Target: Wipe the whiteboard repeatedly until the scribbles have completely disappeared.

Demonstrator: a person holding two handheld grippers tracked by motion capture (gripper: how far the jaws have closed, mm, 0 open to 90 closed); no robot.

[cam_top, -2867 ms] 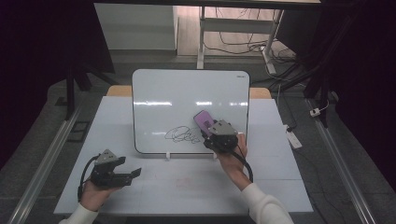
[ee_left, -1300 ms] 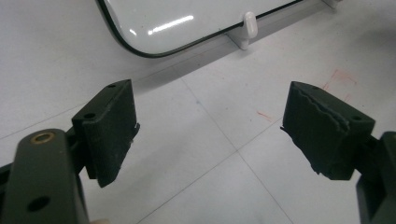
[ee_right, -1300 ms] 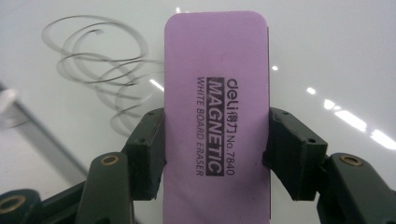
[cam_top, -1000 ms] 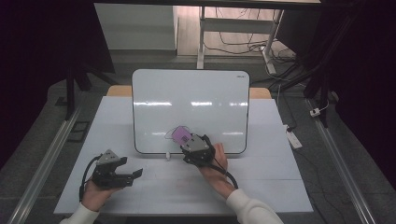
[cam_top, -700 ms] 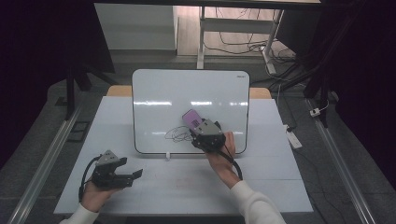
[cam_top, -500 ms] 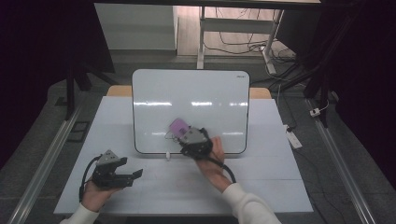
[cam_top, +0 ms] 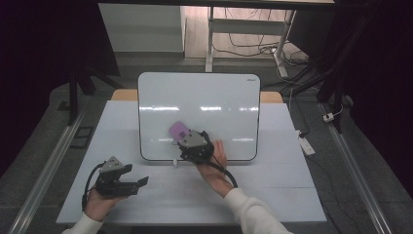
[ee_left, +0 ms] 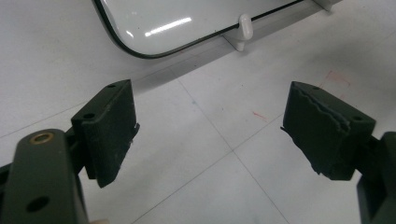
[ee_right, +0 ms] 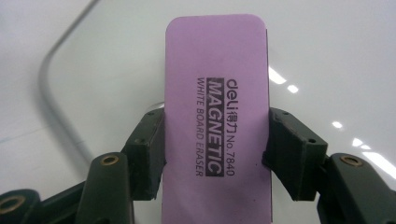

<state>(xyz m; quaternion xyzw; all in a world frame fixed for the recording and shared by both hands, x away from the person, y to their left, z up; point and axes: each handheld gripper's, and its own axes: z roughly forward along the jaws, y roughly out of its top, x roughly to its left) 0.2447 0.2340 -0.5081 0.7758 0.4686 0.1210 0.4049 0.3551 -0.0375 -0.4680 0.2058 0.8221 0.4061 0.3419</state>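
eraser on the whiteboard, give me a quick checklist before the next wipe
1. Grip: right gripper has its jaws clamped on both long sides of the purple magnetic whiteboard eraser. ok
2. Eraser alignment: it sits straight between the jaws, not skewed. ok
3. Eraser over the whiteboard: it sits above the lower middle of the board. ok
4. Marks left to wipe: no ink shows on the board in the high view. cannot tell whether faint traces remain
5. Left gripper: jaws open and holding nothing, resting on the table away from the board. ok
6. Board steadiness: a small white foot props its lower edge; nothing holds the board down. cannot tell
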